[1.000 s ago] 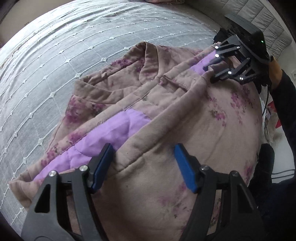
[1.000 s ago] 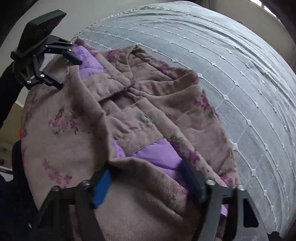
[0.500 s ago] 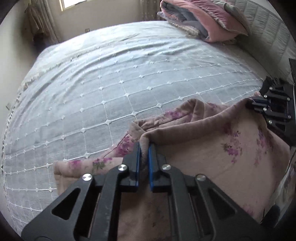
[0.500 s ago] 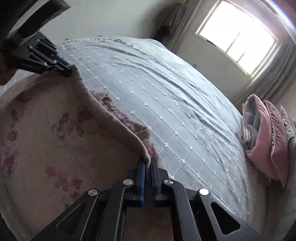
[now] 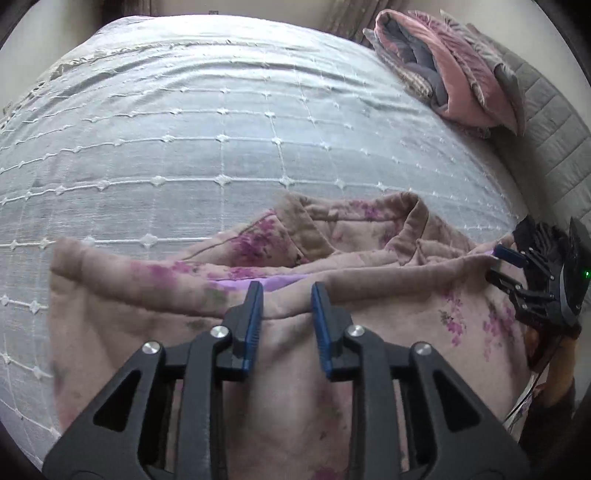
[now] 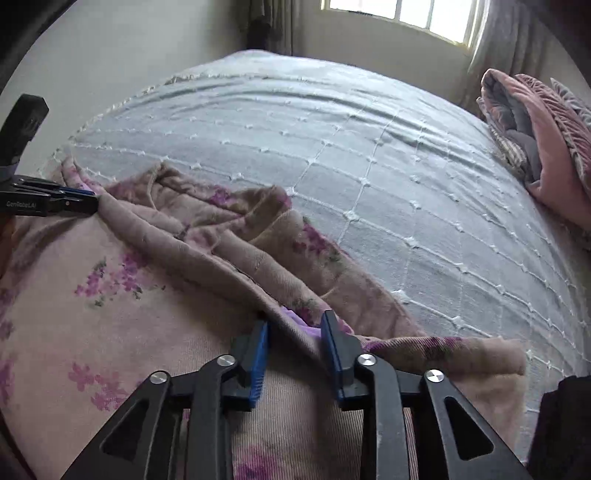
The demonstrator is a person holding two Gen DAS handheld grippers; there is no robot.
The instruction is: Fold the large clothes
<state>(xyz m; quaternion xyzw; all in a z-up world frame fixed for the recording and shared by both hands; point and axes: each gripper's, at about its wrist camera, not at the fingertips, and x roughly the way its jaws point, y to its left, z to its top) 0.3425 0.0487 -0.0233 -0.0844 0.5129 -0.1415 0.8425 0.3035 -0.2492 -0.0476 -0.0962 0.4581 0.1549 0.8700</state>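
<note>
A beige padded garment (image 5: 369, 332) with purple flowers and purple lining lies on the bed, its near half folded over towards the collar (image 5: 410, 218). My left gripper (image 5: 286, 291) straddles the folded edge. Its jaws are opening, and the blue pads stand clear of the cloth between them. My right gripper (image 6: 295, 321) straddles the same edge further along. Its jaws are also opening, with the edge and a strip of purple lining loose in the gap. Each view catches the other tool at the edge: the right gripper (image 5: 498, 264) and the left gripper (image 6: 92, 197).
A grey-blue bedspread (image 5: 221, 129) with a white grid of stitches stretches beyond the garment. A pile of folded pink and grey bedding (image 5: 461, 74) sits at the far right by the quilted headboard (image 5: 554, 147). A window (image 6: 406, 14) is behind the bed.
A second ago both grippers closed on the garment's hem. They carried it up and over towards the collar. Now both pairs of jaws have parted and the edge rests on the garment.
</note>
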